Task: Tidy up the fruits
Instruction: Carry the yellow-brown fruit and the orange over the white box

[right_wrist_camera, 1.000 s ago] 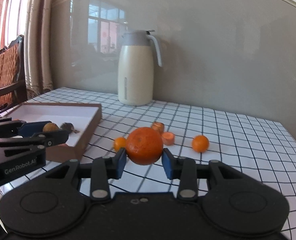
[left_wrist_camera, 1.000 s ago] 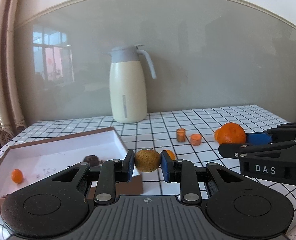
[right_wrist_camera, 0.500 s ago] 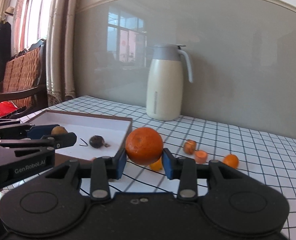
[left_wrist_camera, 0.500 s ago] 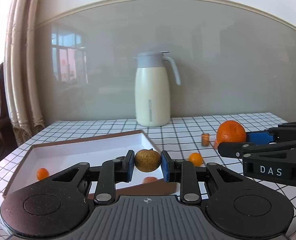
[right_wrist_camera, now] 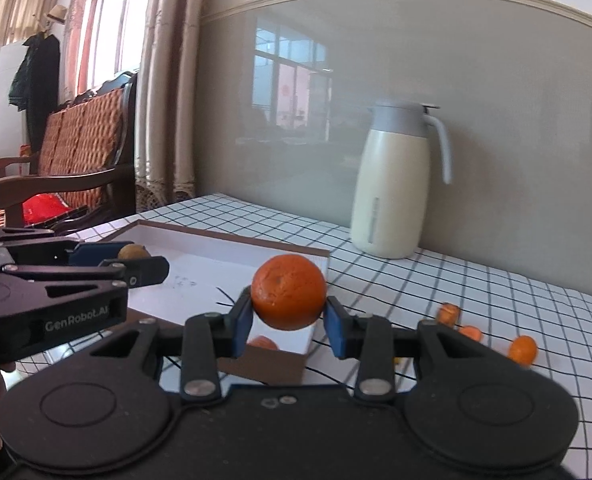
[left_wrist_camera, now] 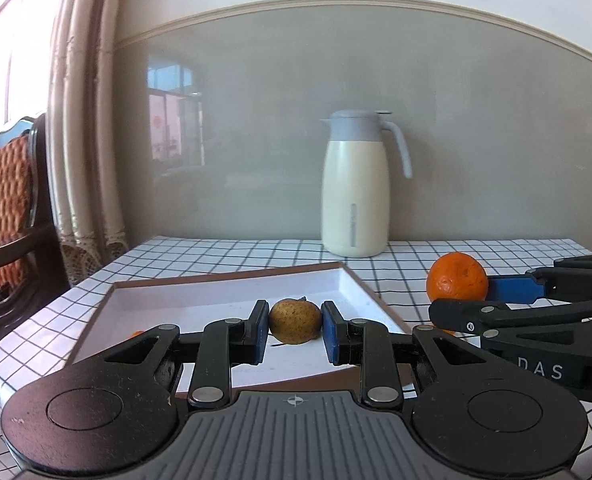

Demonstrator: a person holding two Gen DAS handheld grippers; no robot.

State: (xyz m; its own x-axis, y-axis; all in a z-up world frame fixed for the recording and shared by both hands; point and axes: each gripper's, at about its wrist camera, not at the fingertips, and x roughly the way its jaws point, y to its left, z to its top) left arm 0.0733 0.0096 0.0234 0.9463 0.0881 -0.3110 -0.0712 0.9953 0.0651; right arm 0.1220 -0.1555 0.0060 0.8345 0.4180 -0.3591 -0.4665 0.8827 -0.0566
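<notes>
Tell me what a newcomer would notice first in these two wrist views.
Probably the fruit held in mid-air: the right hand-held gripper clamps a big orange near the tray's corner, and the left hand-held gripper grips a small brownish-yellow fruit over the white tray. Behind them, a cream jug stands by the wall on the checked tablecloth.

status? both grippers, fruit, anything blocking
Left gripper shut on brownish fruit, over tray. Right gripper shut on orange, near tray edge. Nothing blocking.
</notes>
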